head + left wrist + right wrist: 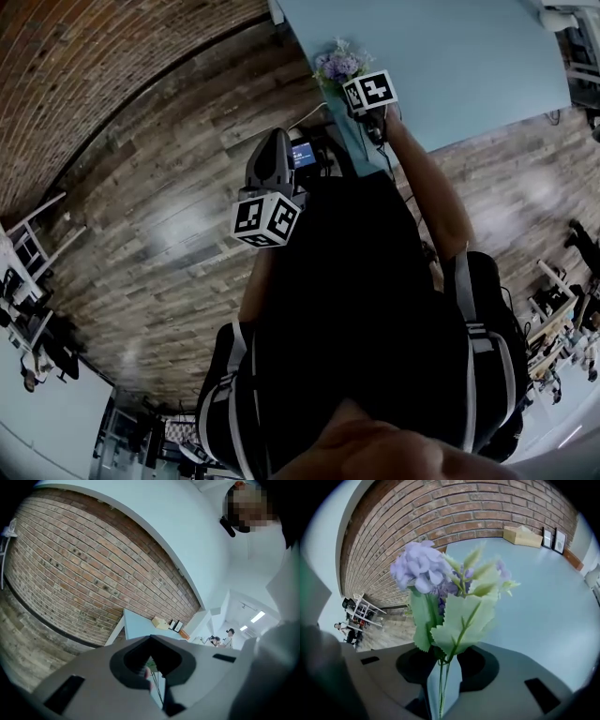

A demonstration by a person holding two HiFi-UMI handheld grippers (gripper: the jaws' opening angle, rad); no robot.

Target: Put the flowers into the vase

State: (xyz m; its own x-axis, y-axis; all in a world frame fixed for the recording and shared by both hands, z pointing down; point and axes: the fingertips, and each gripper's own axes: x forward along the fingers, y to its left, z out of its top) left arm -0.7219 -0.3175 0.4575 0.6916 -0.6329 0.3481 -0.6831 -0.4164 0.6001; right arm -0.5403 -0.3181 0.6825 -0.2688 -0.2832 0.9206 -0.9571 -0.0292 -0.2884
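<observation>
A bunch of artificial flowers [423, 569], lilac blooms over broad green leaves, fills the right gripper view. It shows small at the near edge of the pale blue table [459, 56] as the flowers [339, 64]. Their thin green stems [442, 686] run down the gap of my right gripper [443, 660]. Table surface shows on both sides of the stems, so the jaws stand apart around them. That right gripper [372, 101] points steeply down at the table edge. My left gripper [274, 173] hangs back over the wooden floor, holding nothing, with a narrow slit between its jaws [155, 670]. No vase is visible.
A brick wall [93, 569] backs the table [140, 625]. A cardboard box [522, 536] and two small picture frames [555, 540] stand at the table's far end. White racks [33, 239] stand on the plank floor at the left, and people stand in the distance.
</observation>
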